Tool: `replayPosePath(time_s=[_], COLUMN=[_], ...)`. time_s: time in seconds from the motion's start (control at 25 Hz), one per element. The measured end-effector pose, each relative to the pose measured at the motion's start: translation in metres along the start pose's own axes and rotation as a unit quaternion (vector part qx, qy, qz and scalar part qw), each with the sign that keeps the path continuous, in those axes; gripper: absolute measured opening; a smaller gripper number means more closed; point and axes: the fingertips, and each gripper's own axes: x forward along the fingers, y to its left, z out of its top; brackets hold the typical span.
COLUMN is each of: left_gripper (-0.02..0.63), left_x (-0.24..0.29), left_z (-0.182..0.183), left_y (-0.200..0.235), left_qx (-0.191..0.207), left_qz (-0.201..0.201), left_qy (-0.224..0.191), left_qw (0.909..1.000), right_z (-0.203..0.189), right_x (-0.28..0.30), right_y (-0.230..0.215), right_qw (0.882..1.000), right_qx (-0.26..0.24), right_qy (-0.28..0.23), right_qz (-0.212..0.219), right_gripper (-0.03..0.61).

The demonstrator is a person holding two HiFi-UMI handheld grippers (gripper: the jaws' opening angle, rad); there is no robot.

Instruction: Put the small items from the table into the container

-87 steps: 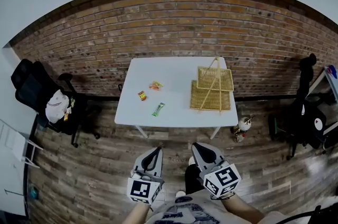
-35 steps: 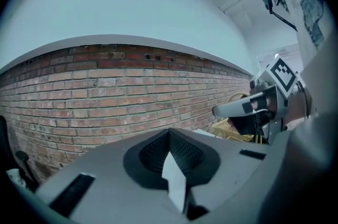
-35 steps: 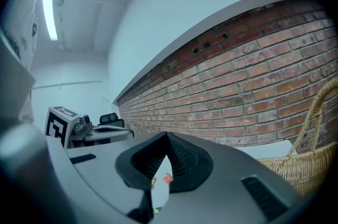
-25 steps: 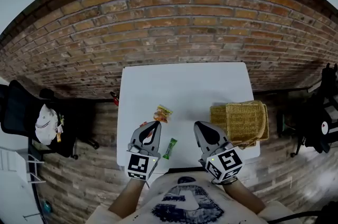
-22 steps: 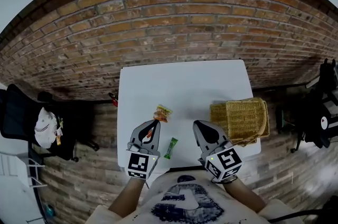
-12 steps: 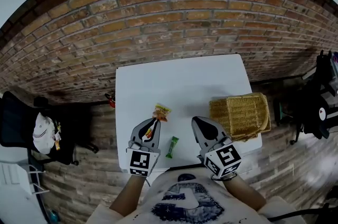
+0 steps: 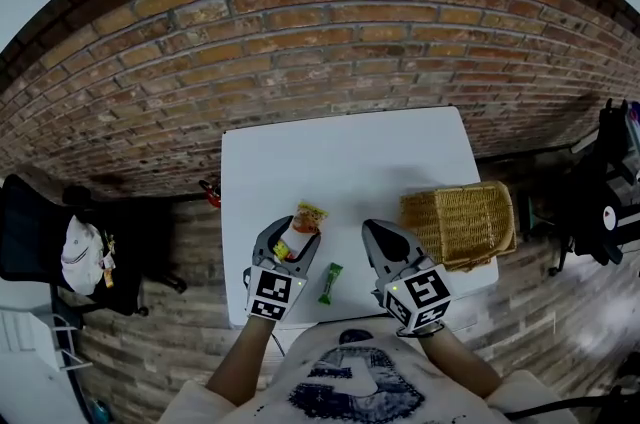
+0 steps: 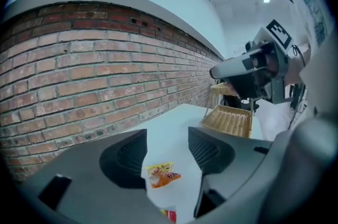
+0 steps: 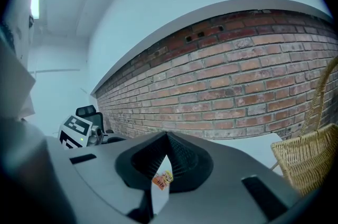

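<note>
Since a second ago the left gripper (image 7: 293, 235) has dipped toward the white rectangular table (image 7: 350, 152), and its jaws, together then, are now opening. The right gripper (image 7: 383, 237) has barely shifted; its jaws meet at the tips (closed on nothing). The small red wrapped sweet (image 8: 169, 214) is cut off by the bottom edge of the left gripper view and mostly covered by the left jaws in the head view. The crinkled orange-and-yellow snack packet (image 8: 162, 174) lies flat on the table just beyond the spread left fingers (image 8: 124, 157), seen in the gap between them, untouched. The slim green wrapper (image 7: 330, 282) lies between the two grippers. The woven wicker basket (image 7: 460, 224) sits at the table's right edge.
</note>
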Motion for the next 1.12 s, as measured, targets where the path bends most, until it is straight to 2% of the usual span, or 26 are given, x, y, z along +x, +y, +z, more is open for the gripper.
replayPosePath(time_s=[0.28, 0.48, 0.64, 0.96, 1.12], left_gripper=[0.370, 0.404, 0.408, 0.407, 0.407], left_x=[0.025, 0.045, 0.059, 0.082, 0.089], left_z=[-0.042, -0.068, -0.081, -0.124, -0.137], left_y=[-0.002, -0.002, 0.000, -0.005, -0.005], left_qx=[0.057, 0.091, 0.103, 0.167, 0.177], left_qz=[-0.033, -0.055, -0.066, -0.095, -0.098], left_qy=[0.065, 0.100, 0.118, 0.191, 0.209], left_qw=[0.9957, 0.9893, 0.9854, 0.9625, 0.9569], right_z=[-0.007, -0.014, -0.013, -0.011, -0.016], right_x=[0.013, 0.018, 0.026, 0.027, 0.020], right_y=[0.004, 0.004, 0.000, -0.012, -0.015], right_qw=[1.000, 1.000, 1.000, 1.000, 0.999], right_qx=[0.004, 0.006, 0.001, 0.007, 0.009], right_qy=[0.011, 0.022, 0.025, 0.027, 0.033], right_qz=[0.002, 0.001, 0.003, -0.007, -0.012], right_gripper=[0.020, 0.020, 0.020, 0.020, 0.020])
